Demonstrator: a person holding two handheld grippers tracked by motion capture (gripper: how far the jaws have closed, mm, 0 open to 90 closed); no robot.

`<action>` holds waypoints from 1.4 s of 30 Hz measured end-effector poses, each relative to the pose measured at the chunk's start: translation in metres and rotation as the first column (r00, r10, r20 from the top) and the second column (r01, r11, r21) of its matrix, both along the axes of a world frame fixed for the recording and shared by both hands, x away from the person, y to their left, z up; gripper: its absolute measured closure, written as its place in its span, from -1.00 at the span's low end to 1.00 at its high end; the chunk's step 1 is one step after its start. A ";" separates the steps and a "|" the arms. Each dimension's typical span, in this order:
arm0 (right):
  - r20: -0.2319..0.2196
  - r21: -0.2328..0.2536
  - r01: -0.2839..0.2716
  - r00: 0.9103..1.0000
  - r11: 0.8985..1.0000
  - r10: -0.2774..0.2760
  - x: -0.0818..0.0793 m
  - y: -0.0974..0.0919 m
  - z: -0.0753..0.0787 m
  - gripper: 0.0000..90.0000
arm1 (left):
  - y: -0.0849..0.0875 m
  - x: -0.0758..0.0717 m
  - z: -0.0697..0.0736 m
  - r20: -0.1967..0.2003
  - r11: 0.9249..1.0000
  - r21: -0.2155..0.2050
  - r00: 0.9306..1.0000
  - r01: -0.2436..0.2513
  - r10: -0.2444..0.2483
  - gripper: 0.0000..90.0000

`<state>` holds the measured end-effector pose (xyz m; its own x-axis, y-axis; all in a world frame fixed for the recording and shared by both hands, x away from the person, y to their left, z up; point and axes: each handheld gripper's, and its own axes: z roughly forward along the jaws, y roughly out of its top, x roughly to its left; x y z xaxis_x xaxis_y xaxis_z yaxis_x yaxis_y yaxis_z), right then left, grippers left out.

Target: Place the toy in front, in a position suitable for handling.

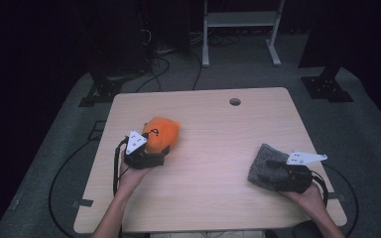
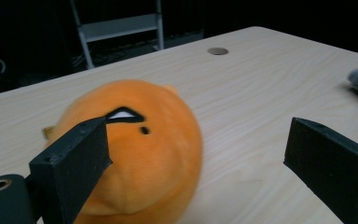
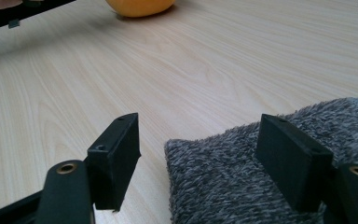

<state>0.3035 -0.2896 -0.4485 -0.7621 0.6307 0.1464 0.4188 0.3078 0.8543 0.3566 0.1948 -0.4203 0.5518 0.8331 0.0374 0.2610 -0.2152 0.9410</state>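
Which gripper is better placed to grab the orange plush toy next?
Left. The left gripper is open right at the orange plush toy. The right gripper sits open over the grey cloth, across the table.

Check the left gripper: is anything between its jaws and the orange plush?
Nothing visible. The left gripper is open with the orange plush right at its jaws, against the left one; only bare table lies beside it.

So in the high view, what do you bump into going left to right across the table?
Left gripper → orange plush → hole in the table → grey cloth → right gripper.
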 end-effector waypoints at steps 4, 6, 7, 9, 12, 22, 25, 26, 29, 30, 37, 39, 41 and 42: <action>0.000 0.002 -0.002 1.000 1.000 0.002 0.000 0.000 0.000 -0.36 | 0.006 0.007 0.000 -0.009 0.999 0.025 0.999 -0.047 0.047 -0.87; 0.000 0.003 -0.002 1.000 1.000 0.002 0.000 0.000 0.000 -0.36 | 0.009 0.012 0.001 -0.007 0.997 0.034 0.998 -0.067 0.067 -0.87; 0.000 0.003 -0.002 1.000 1.000 0.002 0.000 0.000 0.000 -0.36 | 0.009 0.012 0.001 -0.007 0.997 0.034 0.998 -0.067 0.067 -0.87; 0.000 0.003 -0.002 1.000 1.000 0.002 0.000 0.000 0.000 -0.36 | 0.010 0.016 0.000 -0.014 0.997 0.030 0.997 -0.078 0.078 -0.87; 0.001 0.004 -0.005 1.000 1.000 0.005 0.000 0.000 0.000 -0.36 | 0.011 0.020 -0.001 -0.012 0.996 0.025 0.996 -0.091 0.091 -0.87; -0.005 0.006 -0.009 1.000 1.000 0.009 0.001 0.000 0.000 -0.36 | 0.013 0.034 -0.011 -0.025 0.991 -0.004 0.990 -0.137 0.137 -0.86; -0.005 0.005 -0.012 1.000 1.000 0.012 0.001 0.000 -0.001 -0.36 | 0.012 0.040 -0.017 -0.041 0.989 0.003 0.988 -0.146 0.146 -0.85; -0.005 0.005 -0.012 1.000 1.000 0.012 0.001 0.000 -0.001 -0.36 | 0.012 0.040 -0.017 -0.041 0.989 0.003 0.988 -0.146 0.146 -0.85; -0.005 0.005 -0.013 1.000 1.000 0.013 0.001 0.000 -0.001 -0.36 | 0.013 0.044 -0.021 -0.062 0.989 -0.025 0.988 -0.146 0.144 -0.79; -0.005 0.005 -0.013 1.000 1.000 0.013 0.001 0.000 -0.001 -0.36 | 0.013 0.044 -0.021 -0.064 0.990 -0.031 0.988 -0.140 0.138 -0.79; -0.004 0.007 -0.016 1.000 1.000 0.016 0.000 0.000 0.000 -0.36 | 0.008 0.042 -0.021 -0.056 0.994 0.018 0.992 -0.111 0.112 -0.29; -0.005 0.009 -0.015 1.000 1.000 0.015 0.000 0.000 0.000 -0.36 | 0.008 0.042 -0.020 -0.057 0.993 0.022 0.991 -0.118 0.119 -0.11; -0.006 0.009 -0.015 1.000 1.000 0.015 0.000 0.000 0.000 -0.36 | 0.008 0.041 -0.020 -0.053 0.994 0.023 0.992 -0.110 0.111 0.08; -0.006 0.009 -0.015 1.000 1.000 0.015 0.000 0.000 0.000 -0.36 | 0.008 0.041 -0.019 -0.048 0.994 0.021 0.993 -0.110 0.111 0.08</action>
